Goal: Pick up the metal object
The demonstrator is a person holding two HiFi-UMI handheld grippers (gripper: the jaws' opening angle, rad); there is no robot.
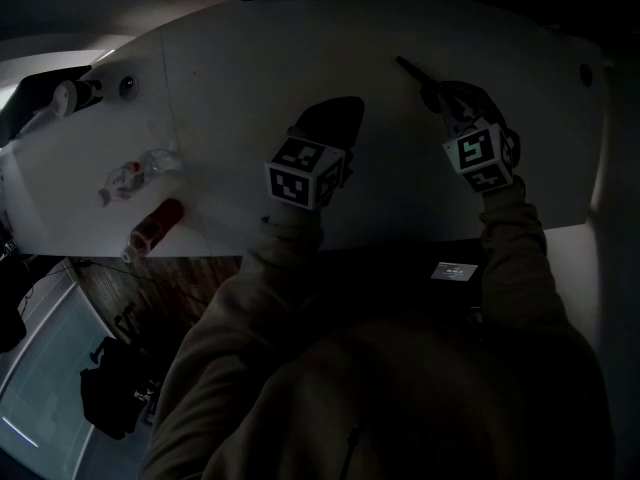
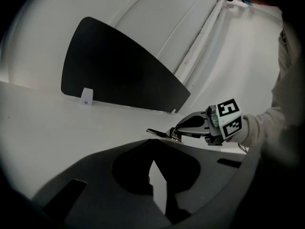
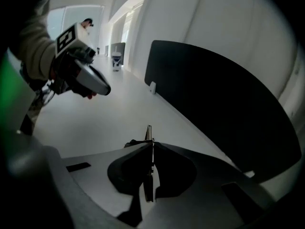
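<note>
The metal object is a thin dark strip, and it juts out up and to the left over the white table. My right gripper is shut on it at the right of the head view. In the right gripper view the strip stands edge-on, clamped where the jaws meet. The left gripper view shows the right gripper with the strip poking from its tips just above the tabletop. My left gripper hovers mid-table to the left, its fingertips together with nothing between them.
A red cylinder and crumpled clear plastic lie near the table's left front edge. A dark curved divider panel stands along the far side, held by a small white clip. A cup stands far down the table.
</note>
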